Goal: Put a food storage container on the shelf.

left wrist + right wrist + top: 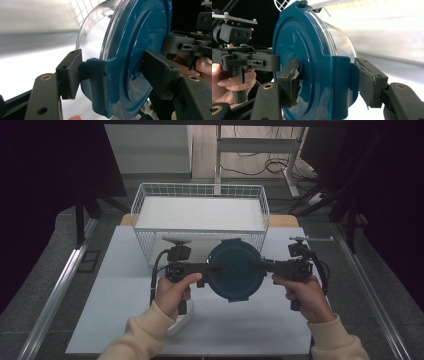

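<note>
My left hand-held gripper is clamped on the left latch tab of the one round container, teal lid on and facing up at the high camera, clear bowl underneath. It hangs above the counter, just in front of the single white wire basket. My right hand-held gripper grips the opposite tab.

A white wire basket stands at the far end of the pale grey surface; tangled cables lie on the floor beyond.
</note>
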